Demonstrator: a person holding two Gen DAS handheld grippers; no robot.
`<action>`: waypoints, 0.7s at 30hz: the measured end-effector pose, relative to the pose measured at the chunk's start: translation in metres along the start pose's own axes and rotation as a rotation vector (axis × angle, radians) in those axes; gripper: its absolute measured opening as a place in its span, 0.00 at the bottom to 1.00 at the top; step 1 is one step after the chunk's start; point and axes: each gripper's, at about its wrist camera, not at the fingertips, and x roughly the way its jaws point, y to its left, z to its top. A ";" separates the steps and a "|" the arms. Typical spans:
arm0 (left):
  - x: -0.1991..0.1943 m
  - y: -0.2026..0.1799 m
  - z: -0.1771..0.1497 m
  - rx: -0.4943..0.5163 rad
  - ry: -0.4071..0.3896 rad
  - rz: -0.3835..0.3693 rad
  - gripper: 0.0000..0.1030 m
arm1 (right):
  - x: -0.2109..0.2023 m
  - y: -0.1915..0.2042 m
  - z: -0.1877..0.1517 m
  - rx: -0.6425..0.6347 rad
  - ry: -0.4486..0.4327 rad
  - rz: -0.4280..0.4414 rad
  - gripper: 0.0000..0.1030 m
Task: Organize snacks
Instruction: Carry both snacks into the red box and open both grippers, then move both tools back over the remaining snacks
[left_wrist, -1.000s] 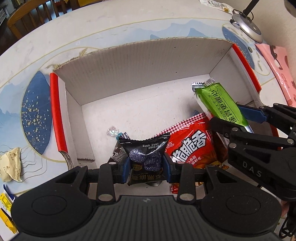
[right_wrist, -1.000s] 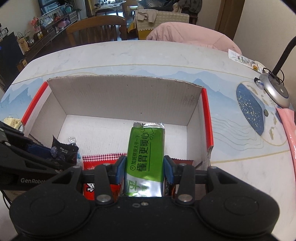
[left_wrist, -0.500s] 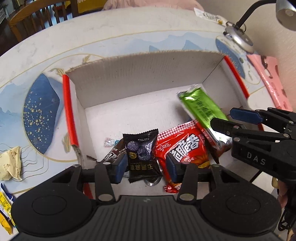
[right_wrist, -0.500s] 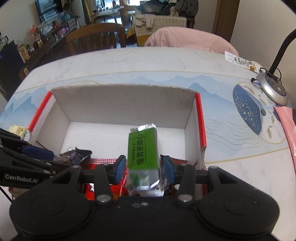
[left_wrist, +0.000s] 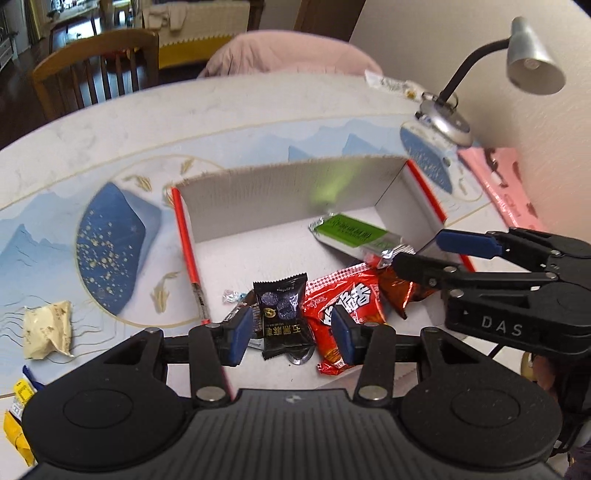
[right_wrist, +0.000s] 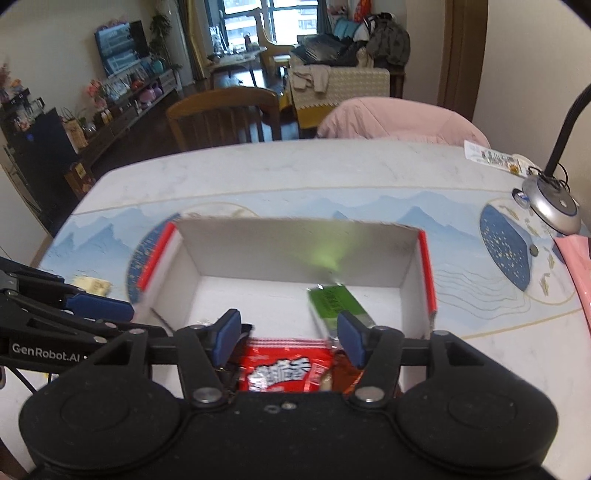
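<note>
left wrist: both grippers tilted over box.

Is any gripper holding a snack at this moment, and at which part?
Nothing is held. Both the left gripper and right gripper have just opened; the black packet and green packet lie in the box.

you get soft, even daylight, brightest from the window at the back. fisheye bending curves the table edge. motion blur smears the green packet; dark corners vignette both views.
</note>
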 end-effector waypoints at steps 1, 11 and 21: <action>-0.006 0.002 -0.002 0.002 -0.013 -0.001 0.44 | -0.003 0.003 0.000 -0.003 -0.006 0.006 0.56; -0.059 0.035 -0.026 -0.015 -0.120 0.016 0.50 | -0.018 0.042 0.005 -0.020 -0.047 0.066 0.66; -0.110 0.092 -0.059 -0.076 -0.235 0.079 0.62 | -0.021 0.101 0.007 -0.074 -0.076 0.167 0.89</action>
